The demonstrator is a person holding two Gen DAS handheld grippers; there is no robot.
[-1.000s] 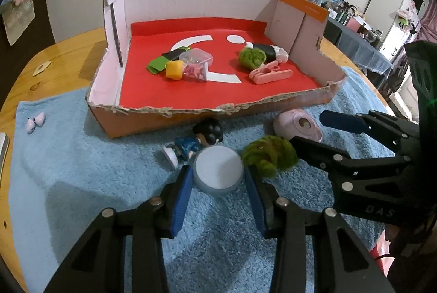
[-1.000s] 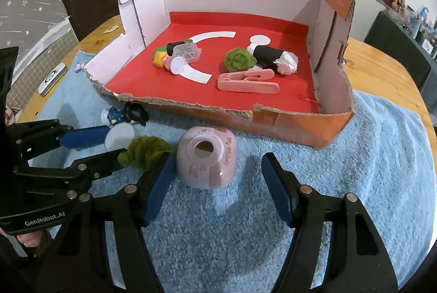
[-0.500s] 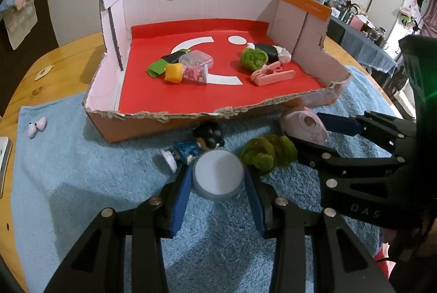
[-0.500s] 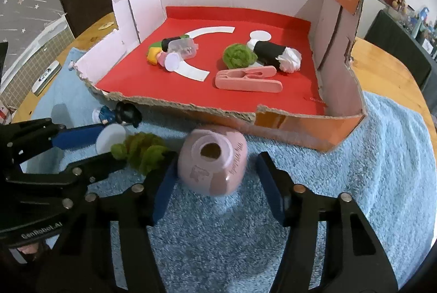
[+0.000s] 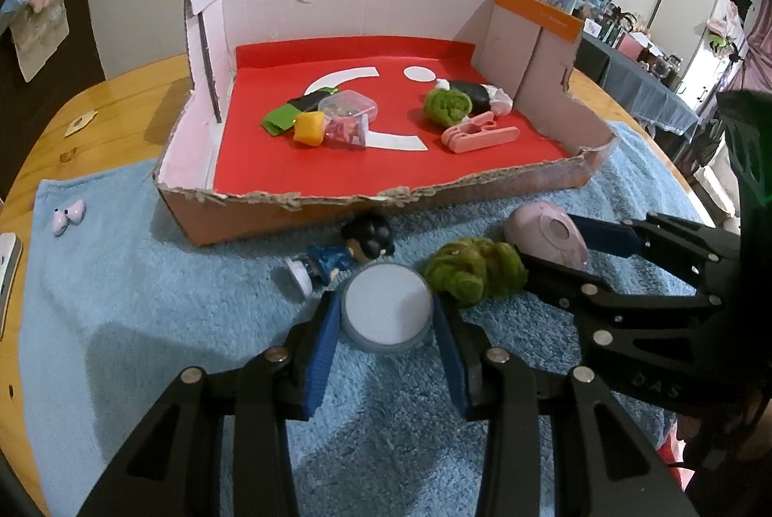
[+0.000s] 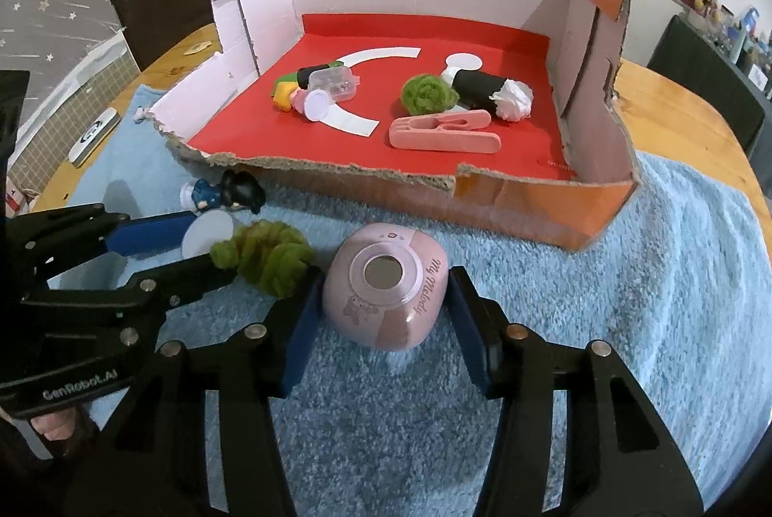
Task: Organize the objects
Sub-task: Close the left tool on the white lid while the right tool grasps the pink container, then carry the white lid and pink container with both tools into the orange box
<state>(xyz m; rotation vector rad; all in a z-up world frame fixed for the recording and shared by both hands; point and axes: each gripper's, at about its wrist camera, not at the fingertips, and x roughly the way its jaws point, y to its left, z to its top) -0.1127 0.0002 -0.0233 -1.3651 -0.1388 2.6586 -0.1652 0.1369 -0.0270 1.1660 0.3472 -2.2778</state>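
My left gripper [image 5: 386, 324] is shut on a round pale-blue lidded tin [image 5: 386, 307] that rests on the blue towel. My right gripper [image 6: 383, 314] is closed around a pink rounded case [image 6: 383, 297]; its pads touch the sides. A green fuzzy ball [image 5: 475, 268] lies between the two grippers and shows in the right wrist view [image 6: 268, 256]. A small dark-haired figurine [image 5: 347, 254] lies in front of the cardboard box [image 5: 386, 203], which has a red floor.
The box holds another green ball [image 6: 427, 95], a pink clothes peg [image 6: 444, 131], a black-and-white roll [image 6: 487, 90], a clear plastic case [image 6: 333, 83] and a yellow piece [image 5: 309, 126]. A small pink toy [image 5: 67, 215] lies on the towel's left edge. Wooden table [image 5: 58, 131] all around.
Both grippers have moved forward and closed: the left onto the round tin, the right onto the pink case, whose jaws stood wide apart a second ago.
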